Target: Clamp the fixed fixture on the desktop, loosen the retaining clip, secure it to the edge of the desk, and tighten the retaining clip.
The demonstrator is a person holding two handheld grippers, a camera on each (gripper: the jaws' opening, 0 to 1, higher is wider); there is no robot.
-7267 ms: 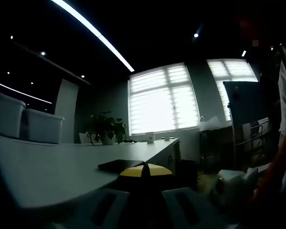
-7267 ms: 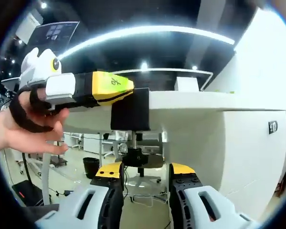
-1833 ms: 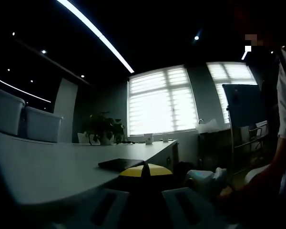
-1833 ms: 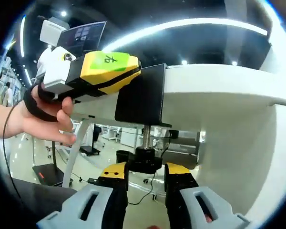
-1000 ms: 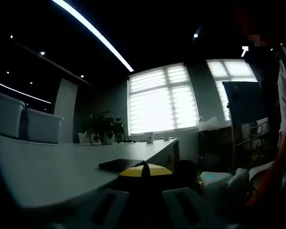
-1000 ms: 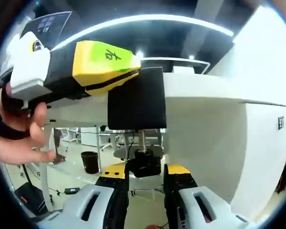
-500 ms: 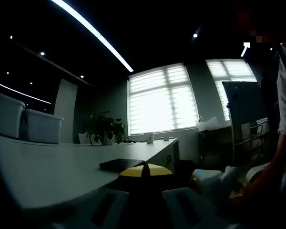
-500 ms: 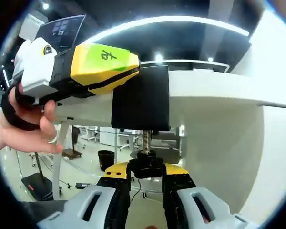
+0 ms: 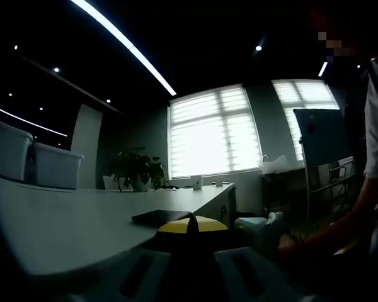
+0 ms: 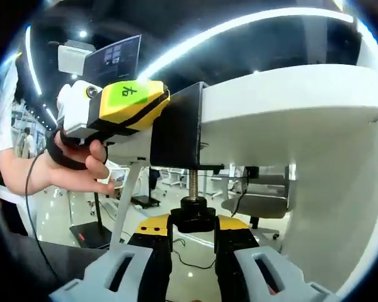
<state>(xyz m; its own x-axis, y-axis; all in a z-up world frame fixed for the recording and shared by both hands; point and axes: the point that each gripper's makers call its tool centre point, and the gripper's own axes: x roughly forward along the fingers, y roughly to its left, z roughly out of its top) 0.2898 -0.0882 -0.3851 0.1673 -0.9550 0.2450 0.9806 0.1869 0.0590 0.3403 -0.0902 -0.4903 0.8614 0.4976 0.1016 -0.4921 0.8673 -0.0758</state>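
At the desk's edge, the black fixture sits over the white desktop, its threaded screw hanging below to a black knob pinched between the right gripper jaws. The left gripper, in a person's hand, clamps the fixture's top plate. A potted plant stands before bright windows.

You had one clamp, one screw with one knob, two bins, one plant, two windows and one desk.
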